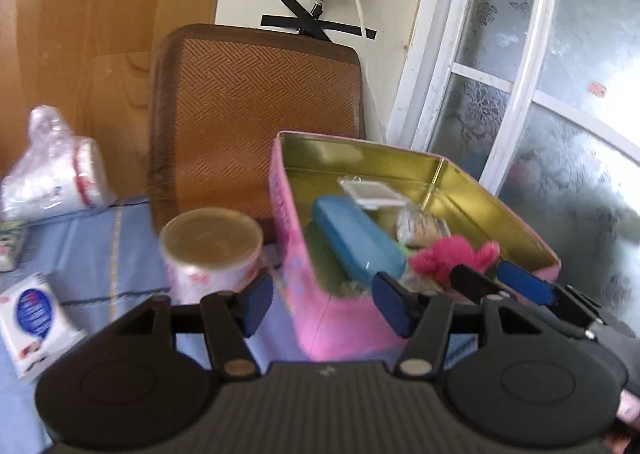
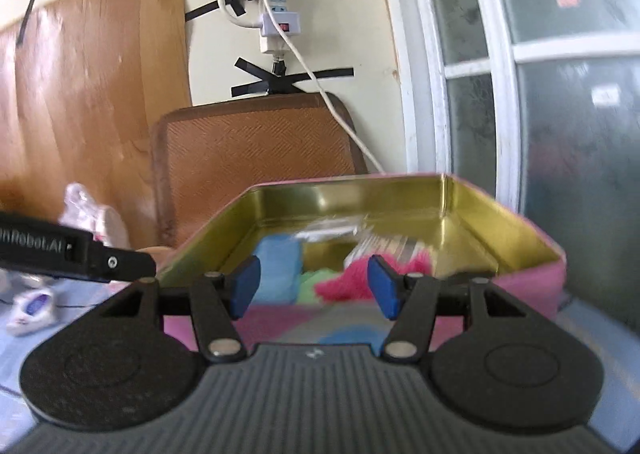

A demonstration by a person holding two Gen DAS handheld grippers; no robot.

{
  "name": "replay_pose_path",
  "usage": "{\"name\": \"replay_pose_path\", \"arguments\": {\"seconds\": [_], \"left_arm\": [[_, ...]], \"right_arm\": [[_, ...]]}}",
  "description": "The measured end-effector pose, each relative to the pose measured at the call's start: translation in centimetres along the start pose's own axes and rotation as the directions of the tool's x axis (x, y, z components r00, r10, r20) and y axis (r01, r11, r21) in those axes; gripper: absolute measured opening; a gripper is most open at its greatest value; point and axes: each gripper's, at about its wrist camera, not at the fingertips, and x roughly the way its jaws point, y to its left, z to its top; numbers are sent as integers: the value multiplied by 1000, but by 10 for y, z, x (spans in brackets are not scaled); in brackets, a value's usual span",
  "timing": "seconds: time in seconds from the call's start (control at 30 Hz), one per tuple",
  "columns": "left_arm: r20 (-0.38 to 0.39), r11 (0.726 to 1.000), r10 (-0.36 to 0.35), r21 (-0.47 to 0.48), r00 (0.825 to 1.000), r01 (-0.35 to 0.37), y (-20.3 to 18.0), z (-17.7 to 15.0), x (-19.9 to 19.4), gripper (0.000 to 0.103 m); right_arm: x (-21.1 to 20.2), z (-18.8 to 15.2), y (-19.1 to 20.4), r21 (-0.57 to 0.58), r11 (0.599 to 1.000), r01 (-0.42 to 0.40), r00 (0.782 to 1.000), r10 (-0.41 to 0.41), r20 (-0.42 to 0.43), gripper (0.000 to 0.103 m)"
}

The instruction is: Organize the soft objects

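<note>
A pink tin box (image 1: 288, 190) with a gold inside stands open on the blue cloth. In it lie a blue case (image 1: 356, 242), a pink knitted piece (image 1: 444, 258), a white packet (image 1: 372, 190), a striped bundle (image 1: 420, 230) and something green. My left gripper (image 1: 324, 304) is open at the box's near left corner, its pads touching nothing. My right gripper (image 2: 314, 286) is open too, just in front of the pink box (image 2: 532, 286) and level with its rim; the pink knitted piece (image 2: 344, 282) lies beyond it. In the left wrist view the right gripper (image 1: 500, 280) shows at the box's right side.
A round can with a gold lid (image 1: 212, 246) stands left of the box. Further left are a plastic bag of cups (image 1: 56, 170) and a tissue pack (image 1: 32, 318). A brown woven cushion (image 1: 256, 114) leans on the wall behind. A window (image 1: 560, 94) is on the right.
</note>
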Motion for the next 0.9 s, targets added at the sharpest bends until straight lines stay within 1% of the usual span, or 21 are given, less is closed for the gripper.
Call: {"name": "replay_pose_path", "arguments": {"seconds": [0.13,0.23,0.37,0.57,0.67,0.77,0.83,0.9], "left_arm": [[-8,999,45,27,999,-45,5,-17,-21,56],[-10,996,89,29,996,-89,14,-28,-33,56],[-11,991,135,6,991,-135,31,-39,-47,56],[1,980,196,-27,981,-196,63,-54,-69,56],[6,976,211,-56,978,-210,80,-63,-78,56],[9,968,232,-103,973,-230,107,-75,-88,56],[10,955,265,-139,964,-261,129,-81,-93,56],[9,937,307,-180,952,-300,154,-85,-100,56]], "right_arm": [[-16,-3,6,36,999,-23,1000,24,-11,62],[-27,-2,16,38,999,-33,999,33,-8,62],[-35,-2,35,24,998,-56,998,57,-17,62],[-36,-7,70,-9,993,-122,991,121,-58,62],[-33,-10,89,-34,987,-160,984,157,-82,62],[-28,-13,114,-83,974,-210,973,199,-117,62],[-23,-14,133,-116,961,-250,962,234,-141,62],[-15,-12,153,-141,942,-303,946,279,-165,62]]}}
